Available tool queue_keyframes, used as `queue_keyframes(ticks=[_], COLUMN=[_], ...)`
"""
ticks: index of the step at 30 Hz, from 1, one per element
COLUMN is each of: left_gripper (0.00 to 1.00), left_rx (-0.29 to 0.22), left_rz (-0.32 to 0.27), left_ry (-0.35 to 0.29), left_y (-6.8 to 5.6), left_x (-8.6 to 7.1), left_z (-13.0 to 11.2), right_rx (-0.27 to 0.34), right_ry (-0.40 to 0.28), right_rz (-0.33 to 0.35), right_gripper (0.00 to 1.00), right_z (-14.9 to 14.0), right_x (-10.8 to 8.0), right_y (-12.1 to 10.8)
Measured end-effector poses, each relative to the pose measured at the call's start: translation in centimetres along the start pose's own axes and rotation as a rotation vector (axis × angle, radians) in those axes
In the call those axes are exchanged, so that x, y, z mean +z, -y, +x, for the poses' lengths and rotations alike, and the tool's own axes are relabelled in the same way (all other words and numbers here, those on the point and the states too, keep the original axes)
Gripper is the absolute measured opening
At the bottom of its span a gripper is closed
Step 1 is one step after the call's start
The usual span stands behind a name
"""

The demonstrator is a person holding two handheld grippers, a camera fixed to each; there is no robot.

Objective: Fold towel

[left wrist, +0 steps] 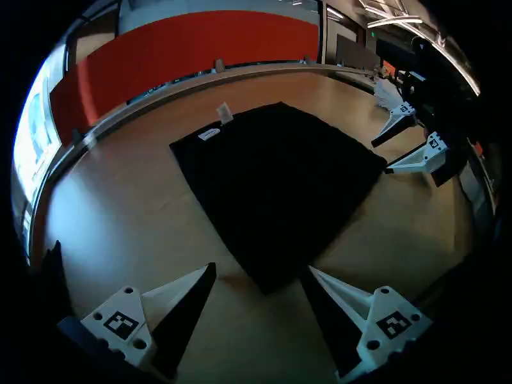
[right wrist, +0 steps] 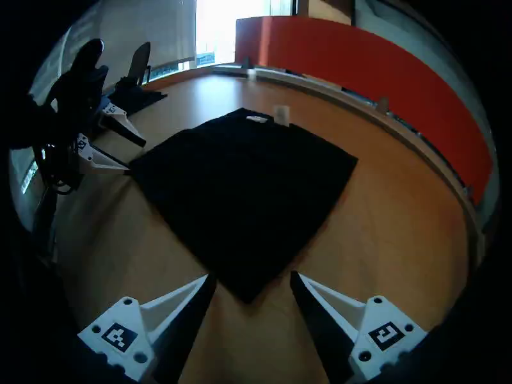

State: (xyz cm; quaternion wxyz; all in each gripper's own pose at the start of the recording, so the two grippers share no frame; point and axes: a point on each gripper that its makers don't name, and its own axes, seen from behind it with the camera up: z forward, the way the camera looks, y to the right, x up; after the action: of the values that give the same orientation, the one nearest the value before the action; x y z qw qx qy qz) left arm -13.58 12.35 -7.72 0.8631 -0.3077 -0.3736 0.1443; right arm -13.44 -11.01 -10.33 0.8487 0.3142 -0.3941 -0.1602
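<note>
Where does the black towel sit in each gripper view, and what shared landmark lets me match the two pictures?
Left gripper view: the black towel lies flat mid-picture, its near corner pointing between the fingers of the left gripper.
Right gripper view: the black towel is mid-picture, its near corner between the fingers of the right gripper.
Shared landmark: the red partition, upper left in the left gripper view, upper right in the right gripper view.

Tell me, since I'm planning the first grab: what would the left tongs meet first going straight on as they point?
Likely the near corner of the black towel, lying flat on the table just ahead of the open left tongs; their height above it is unclear.
</note>
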Motion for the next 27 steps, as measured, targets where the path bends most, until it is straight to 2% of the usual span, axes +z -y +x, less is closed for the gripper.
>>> queue_keyframes(ticks=[5,7,11,17,21,27], left_gripper=[0.91,0.85,0.79,0.7,0.56,0.3], left_rx=[0.009,0.008,0.003,0.0,-0.005,-0.015], left_rz=[-0.013,-0.019,-0.024,-0.023,-0.019,-0.009], left_ry=[0.011,0.017,0.024,0.028,0.032,0.038], left_y=[-0.6,-0.8,-1.0,-1.2,-1.4,-1.5], left_x=[0.2,0.2,0.3,0.4,0.4,0.5], left_z=[-0.1,-0.1,-0.1,0.0,0.0,0.1], right_rx=[0.002,0.007,0.013,0.006,-0.001,-0.01], right_ry=[0.015,0.018,0.023,0.026,0.025,0.026], right_rz=[0.017,0.024,0.031,0.038,0.044,0.052], right_gripper=[0.8,0.77,0.7,0.51,0.46,0.28], right_z=[-0.4,-0.4,-0.4,-0.3,-0.3,-0.2], right_x=[0.0,0.0,0.1,0.2,0.2,0.3], right_y=[0.4,0.5,0.5,0.5,0.6,0.9])
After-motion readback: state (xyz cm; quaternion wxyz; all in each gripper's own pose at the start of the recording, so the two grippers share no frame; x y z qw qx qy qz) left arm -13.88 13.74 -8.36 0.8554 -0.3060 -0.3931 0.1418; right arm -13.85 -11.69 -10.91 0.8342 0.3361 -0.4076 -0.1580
